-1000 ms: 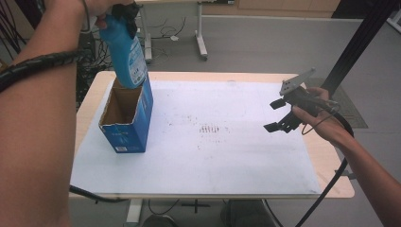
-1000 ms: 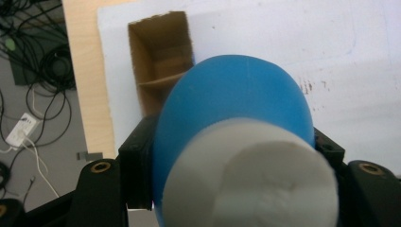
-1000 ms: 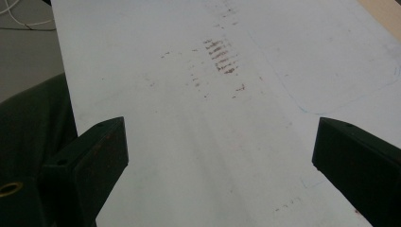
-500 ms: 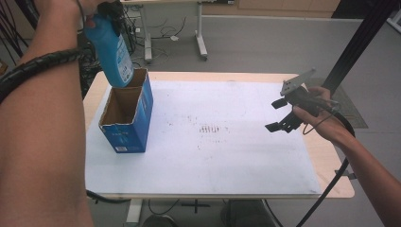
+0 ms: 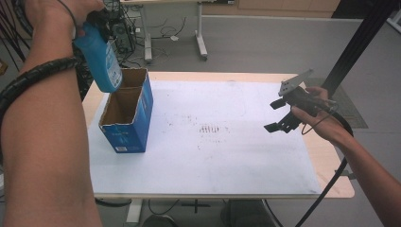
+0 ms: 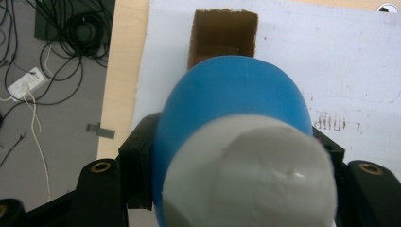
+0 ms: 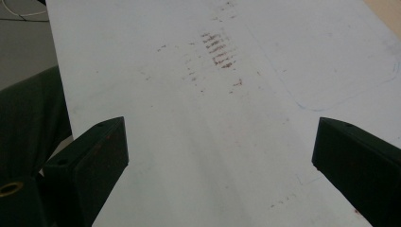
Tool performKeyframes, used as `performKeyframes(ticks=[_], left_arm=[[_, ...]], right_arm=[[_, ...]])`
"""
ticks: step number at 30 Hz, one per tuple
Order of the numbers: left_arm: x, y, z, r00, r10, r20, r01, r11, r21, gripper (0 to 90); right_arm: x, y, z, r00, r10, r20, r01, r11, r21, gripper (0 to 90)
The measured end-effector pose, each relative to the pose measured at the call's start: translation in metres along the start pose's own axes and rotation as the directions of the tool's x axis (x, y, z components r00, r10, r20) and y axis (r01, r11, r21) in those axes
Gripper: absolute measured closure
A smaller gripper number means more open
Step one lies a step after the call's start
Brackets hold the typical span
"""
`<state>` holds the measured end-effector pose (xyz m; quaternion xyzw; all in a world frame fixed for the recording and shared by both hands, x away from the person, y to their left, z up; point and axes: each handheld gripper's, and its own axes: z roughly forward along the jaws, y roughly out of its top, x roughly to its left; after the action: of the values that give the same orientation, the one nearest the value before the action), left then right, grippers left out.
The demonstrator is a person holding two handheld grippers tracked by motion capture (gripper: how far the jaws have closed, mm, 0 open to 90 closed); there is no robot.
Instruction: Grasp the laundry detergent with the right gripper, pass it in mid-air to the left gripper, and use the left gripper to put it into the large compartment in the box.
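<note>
High view: left tool (image 5: 94, 26) clamps blue bottle (image 5: 101, 59) above open, empty-looking box (image 5: 128, 118); right tool (image 5: 283, 116) gapes.

The bottle (image 5: 101, 59) was bright blue with a pale label on its side, and from above its cap (image 6: 250, 172) showed light grey. The open box (image 5: 126, 118) was blue outside with white print and plain brown cardboard inside. The desk (image 5: 331, 156) had a light wood edge under a white sheet (image 5: 227, 156) smudged with reddish-brown marks, and both hand-held grippers' jaws were black.
</note>
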<state>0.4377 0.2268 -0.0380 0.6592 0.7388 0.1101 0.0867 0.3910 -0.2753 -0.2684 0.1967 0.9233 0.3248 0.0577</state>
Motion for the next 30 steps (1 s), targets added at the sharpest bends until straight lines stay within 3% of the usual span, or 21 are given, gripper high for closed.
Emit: performKeyframes(ticks=[30], left_arm=[[0.010, -0.010, 0.050, 1.0000, 0.003, -0.003, -0.003, 0.9997, 0.025, 36.7]], right_arm=[[0.005, 0.005, 0.003, 0.9997, -0.021, 0.009, 0.021, 1.000, 0.023, 4.6]])
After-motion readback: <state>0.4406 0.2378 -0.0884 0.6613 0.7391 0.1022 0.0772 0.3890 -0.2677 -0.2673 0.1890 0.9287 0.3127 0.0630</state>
